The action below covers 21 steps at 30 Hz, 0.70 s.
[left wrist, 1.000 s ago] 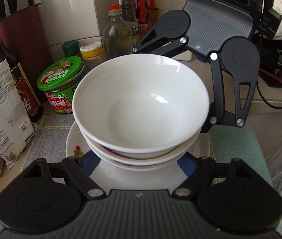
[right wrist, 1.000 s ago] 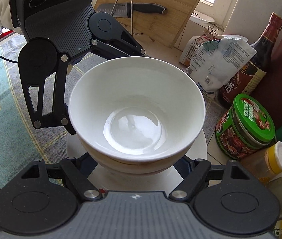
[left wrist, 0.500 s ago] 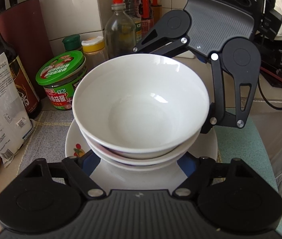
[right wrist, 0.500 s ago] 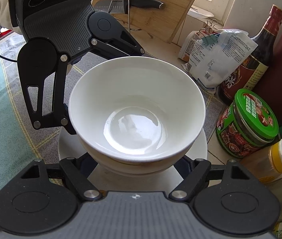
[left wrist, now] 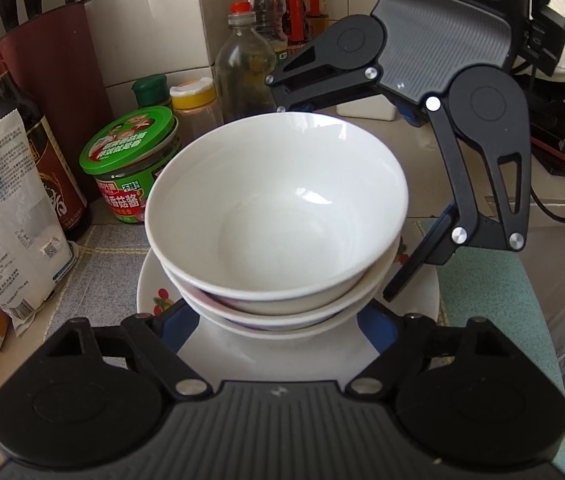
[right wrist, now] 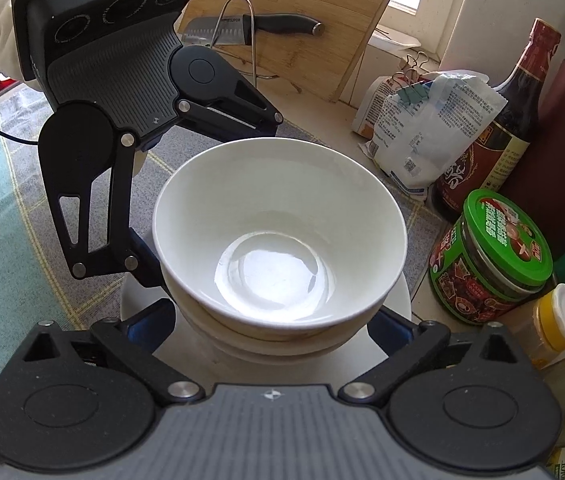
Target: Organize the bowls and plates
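Note:
A stack of white bowls (left wrist: 282, 216) (right wrist: 274, 220) stands on a flower-patterned plate (left wrist: 154, 292) (right wrist: 398, 292) on the mat. My left gripper (left wrist: 274, 316) (right wrist: 214, 200) and right gripper (right wrist: 272, 320) (left wrist: 334, 200) face each other across the stack. Each one straddles the stack low down, with its blue pads (left wrist: 180, 328) (right wrist: 386, 328) beside the lowest bowl. Both sets of jaws are opening. The stack stands between them, and I see no pad pressing on it. The fingertips under the bowls are hidden.
A green-lidded jar (left wrist: 134, 156) (right wrist: 494, 256), small spice jars, a dark sauce bottle (right wrist: 498, 132), a clipped white bag (left wrist: 6, 216) and a knife block (left wrist: 58, 80) crowd one side. A wooden cutting board (right wrist: 294, 0) with a knife leans behind. A teal mat (left wrist: 482, 300) lies opposite.
The right gripper's jaws have spread wide apart from the stack. The left gripper's jaws have widened only slightly. The bowls, the plate and both hands have kept still.

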Motion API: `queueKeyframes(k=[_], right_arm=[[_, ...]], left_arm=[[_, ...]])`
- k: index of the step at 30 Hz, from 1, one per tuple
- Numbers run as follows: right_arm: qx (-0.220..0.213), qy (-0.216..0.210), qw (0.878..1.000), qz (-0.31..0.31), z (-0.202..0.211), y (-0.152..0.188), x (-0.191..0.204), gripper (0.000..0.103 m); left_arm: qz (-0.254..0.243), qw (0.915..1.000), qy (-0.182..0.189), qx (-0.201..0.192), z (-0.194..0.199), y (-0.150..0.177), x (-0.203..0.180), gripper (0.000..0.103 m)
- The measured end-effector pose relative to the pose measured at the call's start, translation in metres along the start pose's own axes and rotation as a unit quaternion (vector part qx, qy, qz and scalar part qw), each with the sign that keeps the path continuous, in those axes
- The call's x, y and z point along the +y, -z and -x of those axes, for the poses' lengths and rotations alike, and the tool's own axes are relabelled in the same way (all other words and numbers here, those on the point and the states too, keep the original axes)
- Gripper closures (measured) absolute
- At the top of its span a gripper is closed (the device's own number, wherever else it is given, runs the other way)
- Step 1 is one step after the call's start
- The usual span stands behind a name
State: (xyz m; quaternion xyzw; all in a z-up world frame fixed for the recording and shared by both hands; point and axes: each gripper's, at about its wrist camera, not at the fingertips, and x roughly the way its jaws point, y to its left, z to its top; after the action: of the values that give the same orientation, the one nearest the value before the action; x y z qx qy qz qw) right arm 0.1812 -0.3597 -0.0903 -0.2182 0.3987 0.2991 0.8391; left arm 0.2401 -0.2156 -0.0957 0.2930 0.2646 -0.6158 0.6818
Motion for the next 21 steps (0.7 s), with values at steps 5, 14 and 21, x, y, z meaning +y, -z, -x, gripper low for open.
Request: queueKeyframes(k=[5,14,21], right_arm=[[0.002,0.007,1.000,0.000,0.002,0.002,0.003,0.000],[0.005,0.034,0.999,0.014,0.017,0.007,0.011,0.000],[0.016,0.079,0.997,0.007,0.039,0.004,0.034,0.000]], left_arm=[[-0.005,0.9998,-0.020,-0.004,0.008,0.002,-0.004,0.007],[0.055,0.9941,-0.088,-0.032,0.038,0.011,-0.018,0.005],[0.124,0.9683,-0.178,-0.125,0.087,0.019,-0.045,0.000]])
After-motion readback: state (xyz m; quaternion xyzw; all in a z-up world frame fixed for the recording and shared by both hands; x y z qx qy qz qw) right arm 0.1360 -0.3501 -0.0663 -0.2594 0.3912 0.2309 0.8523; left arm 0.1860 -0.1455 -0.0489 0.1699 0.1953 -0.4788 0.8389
